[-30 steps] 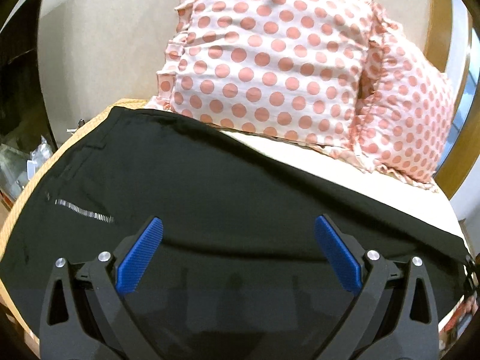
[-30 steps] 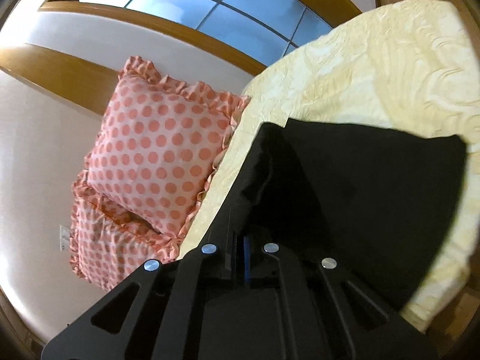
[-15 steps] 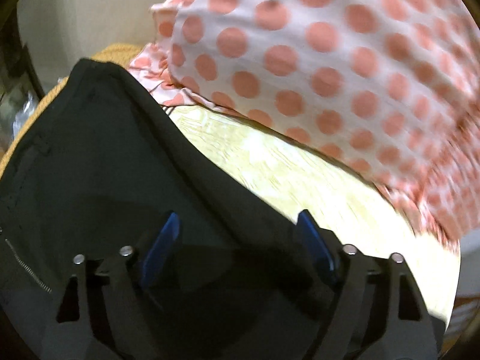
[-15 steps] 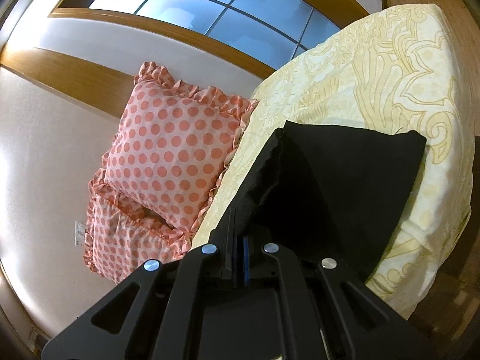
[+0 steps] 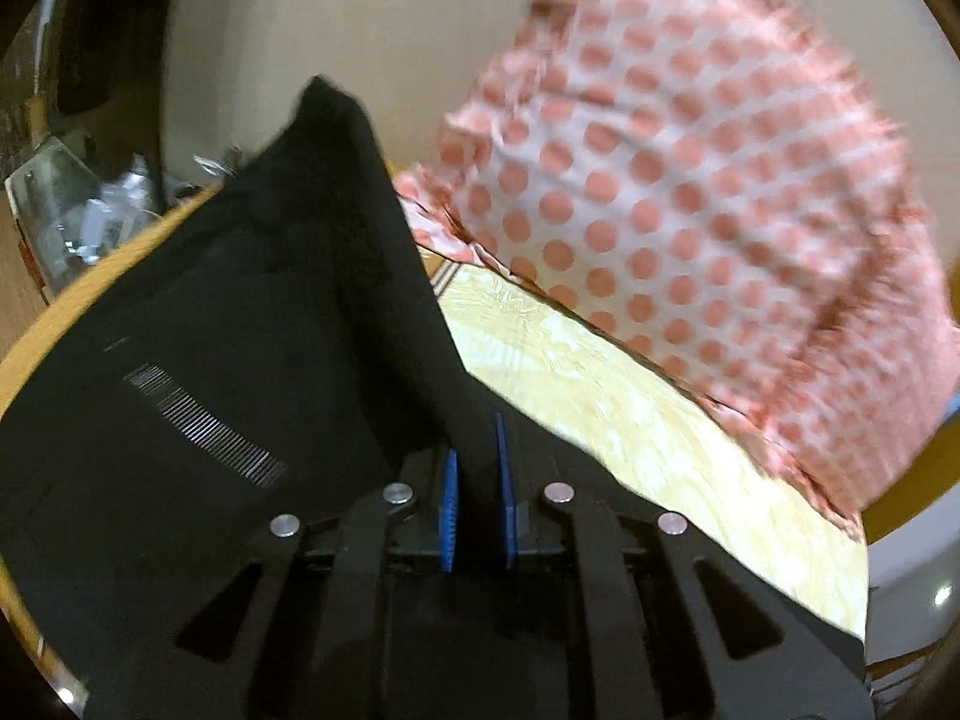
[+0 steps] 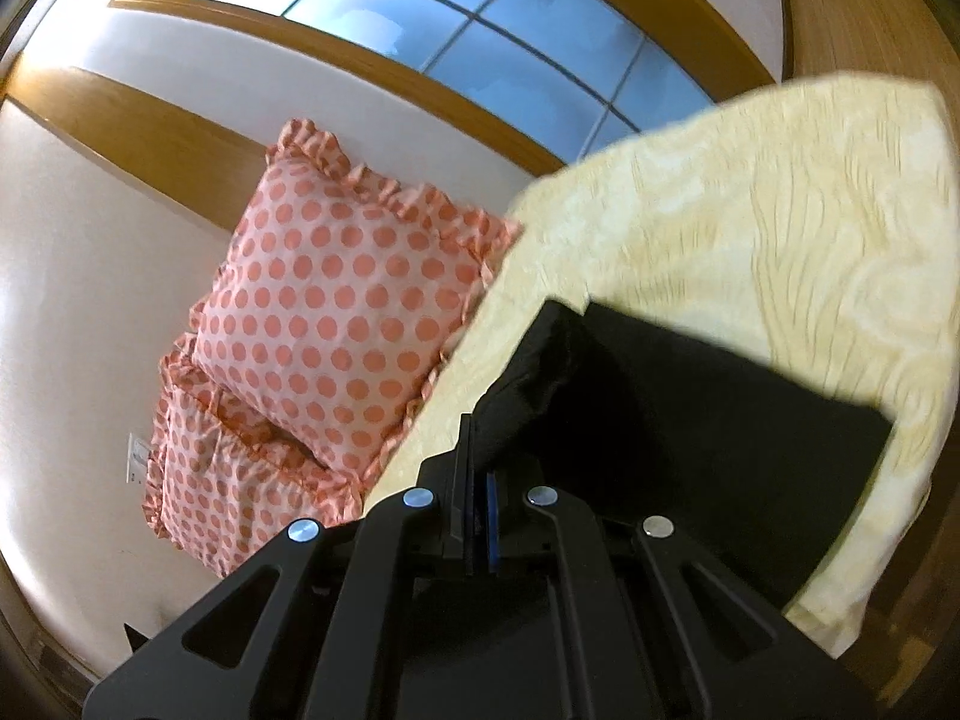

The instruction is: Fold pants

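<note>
The black pants [image 5: 252, 324] lie on a bed with a pale yellow cover [image 5: 630, 420]. In the left wrist view my left gripper [image 5: 477, 480] is shut on the pants' far edge and lifts it into a raised ridge; a white striped label [image 5: 204, 426] shows on the cloth at left. In the right wrist view my right gripper [image 6: 477, 504] is shut on another edge of the pants [image 6: 690, 420], which spread out flat to the right over the yellow cover [image 6: 780, 252].
Two pink polka-dot ruffled pillows [image 6: 336, 312] lean on the white wall at the bed's head; one also shows in the left wrist view [image 5: 690, 192]. A window [image 6: 480, 48] with a wooden frame is above. Clutter [image 5: 78, 204] sits beside the bed at left.
My left gripper has closed from wide open onto the pants' edge and raised it. My right gripper has stayed shut on the cloth and shifted slightly.
</note>
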Demonstrator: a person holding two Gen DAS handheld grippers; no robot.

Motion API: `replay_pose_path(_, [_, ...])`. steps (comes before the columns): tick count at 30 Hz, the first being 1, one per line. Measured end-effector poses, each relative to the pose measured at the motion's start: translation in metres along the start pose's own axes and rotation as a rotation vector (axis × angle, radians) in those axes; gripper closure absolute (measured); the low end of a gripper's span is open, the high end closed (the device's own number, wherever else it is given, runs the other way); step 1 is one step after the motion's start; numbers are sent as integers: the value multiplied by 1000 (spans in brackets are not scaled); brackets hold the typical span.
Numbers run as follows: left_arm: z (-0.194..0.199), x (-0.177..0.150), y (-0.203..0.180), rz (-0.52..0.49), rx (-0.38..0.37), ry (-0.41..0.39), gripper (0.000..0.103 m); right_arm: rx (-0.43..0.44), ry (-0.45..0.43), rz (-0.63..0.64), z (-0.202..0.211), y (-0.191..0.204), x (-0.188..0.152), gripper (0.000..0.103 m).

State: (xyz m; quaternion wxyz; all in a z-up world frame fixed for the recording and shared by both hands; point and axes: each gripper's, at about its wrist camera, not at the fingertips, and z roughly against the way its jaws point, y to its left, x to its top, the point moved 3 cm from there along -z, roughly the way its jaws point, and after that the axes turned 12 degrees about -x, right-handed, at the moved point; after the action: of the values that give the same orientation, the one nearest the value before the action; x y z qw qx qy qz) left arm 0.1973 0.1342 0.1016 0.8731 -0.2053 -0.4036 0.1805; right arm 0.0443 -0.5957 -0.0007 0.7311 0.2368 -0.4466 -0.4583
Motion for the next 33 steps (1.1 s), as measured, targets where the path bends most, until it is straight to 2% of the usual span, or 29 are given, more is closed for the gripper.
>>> replay_pose_path(2, [37, -27, 0, -3, -9, -40, 92, -15, -9, -8, 4, -7, 3, 100])
replay_pose_path(3, [59, -51, 10, 10, -4, -56, 92, -24, -9, -11, 5, -10, 3, 100])
replay_pose_path(5, [78, -89, 28, 39, 24, -52, 92, -57, -1, -22, 5, -20, 0, 100])
replay_pose_path(7, [81, -127, 47, 89, 58, -27, 92, -91, 18, -36, 2, -29, -5, 100])
replay_pose_path(9, [80, -149, 64, 159, 61, -15, 93, -121, 30, -43, 1, -37, -9, 100])
replay_pose_path(10, [86, -156, 68, 175, 44, -52, 93, -124, 36, -49, 1, -40, -10, 100])
replay_pose_path(13, [94, -158, 63, 143, 64, -84, 86, -120, 40, -57, 6, -44, -11, 100])
replay_pose_path(15, [95, -154, 63, 153, 57, -87, 71, -123, 38, -55, 7, -44, -13, 100])
replay_pose_path(17, [96, -148, 67, 186, 42, -98, 62, -136, 50, -59, 5, -46, -13, 100])
replay_pose_path(19, [98, -145, 74, 217, 27, -100, 62, -145, 76, -64, -1, -47, -10, 100])
replay_pose_path(21, [99, -143, 76, 229, 13, -93, 64, -130, 74, -44, 0, -38, -3, 100])
replay_pose_path(23, [99, -142, 75, 215, 10, -80, 64, -102, 19, 19, 13, -20, 6, 100])
replay_pose_path(25, [101, -142, 72, 189, 15, -77, 70, -144, -21, 75, 24, -13, 6, 100])
replay_pose_path(26, [101, -142, 72, 182, 18, -78, 71, -174, -16, 77, 25, -18, 3, 100])
replay_pose_path(29, [102, -144, 75, 166, 31, -60, 85, -237, 30, 29, 23, -45, -9, 100])
replay_pose_path(30, [102, -144, 77, 166, 31, -52, 89, -237, 40, 1, 23, -55, -14, 100])
replay_pose_path(33, [105, -144, 82, 155, 16, -28, 93, -227, 25, -9, 32, -60, -19, 100])
